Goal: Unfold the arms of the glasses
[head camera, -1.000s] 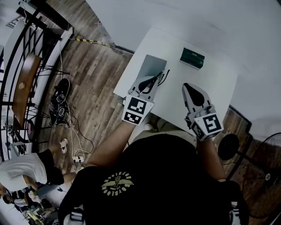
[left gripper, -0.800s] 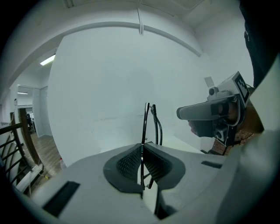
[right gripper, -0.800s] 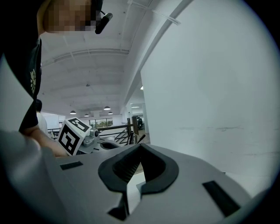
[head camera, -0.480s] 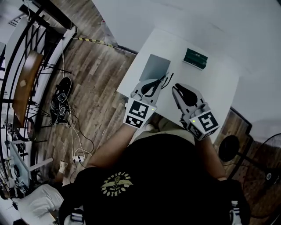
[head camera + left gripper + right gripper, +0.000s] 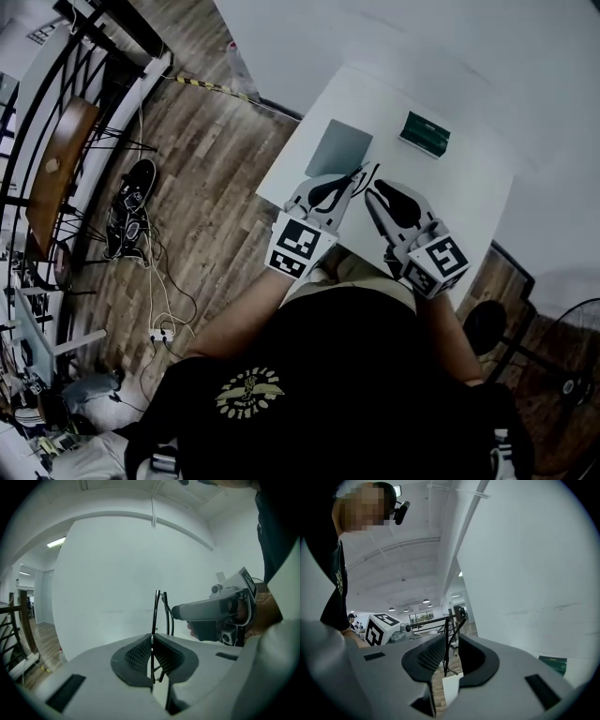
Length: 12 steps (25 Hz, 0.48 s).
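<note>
The left gripper (image 5: 349,180) (image 5: 152,641) is clamping the glasses (image 5: 362,174) (image 5: 155,613) by a thin black frame part, jaws almost together. The right gripper (image 5: 371,193) (image 5: 451,644) is opening its jaws, still narrow, with a slim part of the glasses (image 5: 446,648) standing between them. The glasses are hanging over the table (image 5: 469,192), near its front edge.

Left gripper (image 5: 349,181) is pinching the glasses (image 5: 155,613) between closed jaws; right gripper (image 5: 372,194), facing it tip to tip, is opening its jaws around them.
</note>
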Motion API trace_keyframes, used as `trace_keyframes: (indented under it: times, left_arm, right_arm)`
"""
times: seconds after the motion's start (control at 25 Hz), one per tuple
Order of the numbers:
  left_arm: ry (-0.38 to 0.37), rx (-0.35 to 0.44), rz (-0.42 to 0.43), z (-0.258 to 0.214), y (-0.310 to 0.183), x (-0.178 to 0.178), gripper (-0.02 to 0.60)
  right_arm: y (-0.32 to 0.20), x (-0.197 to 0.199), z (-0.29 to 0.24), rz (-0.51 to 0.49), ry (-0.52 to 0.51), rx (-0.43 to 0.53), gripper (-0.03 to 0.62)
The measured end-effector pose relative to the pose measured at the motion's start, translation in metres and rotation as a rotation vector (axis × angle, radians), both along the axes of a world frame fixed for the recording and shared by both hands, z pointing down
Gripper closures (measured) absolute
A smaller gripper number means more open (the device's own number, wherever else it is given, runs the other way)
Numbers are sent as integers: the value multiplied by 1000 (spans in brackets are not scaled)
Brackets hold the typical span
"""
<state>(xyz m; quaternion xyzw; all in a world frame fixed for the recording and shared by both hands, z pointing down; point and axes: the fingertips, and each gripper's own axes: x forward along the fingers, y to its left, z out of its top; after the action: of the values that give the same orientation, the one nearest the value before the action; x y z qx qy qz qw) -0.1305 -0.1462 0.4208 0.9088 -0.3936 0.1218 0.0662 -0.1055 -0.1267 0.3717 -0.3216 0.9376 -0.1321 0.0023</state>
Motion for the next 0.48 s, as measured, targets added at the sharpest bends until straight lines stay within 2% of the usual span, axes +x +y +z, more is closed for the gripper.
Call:
trace_keyframes:
  times: [0.24, 0.48]
  left_arm:
    - [9, 5, 0, -5, 28, -18, 561]
    - [14, -3, -10, -3, 24, -19, 561]
  right_arm:
    - [24, -31, -5, -53, -26, -14, 525]
    - [18, -36, -1, -80, -30, -35, 532]
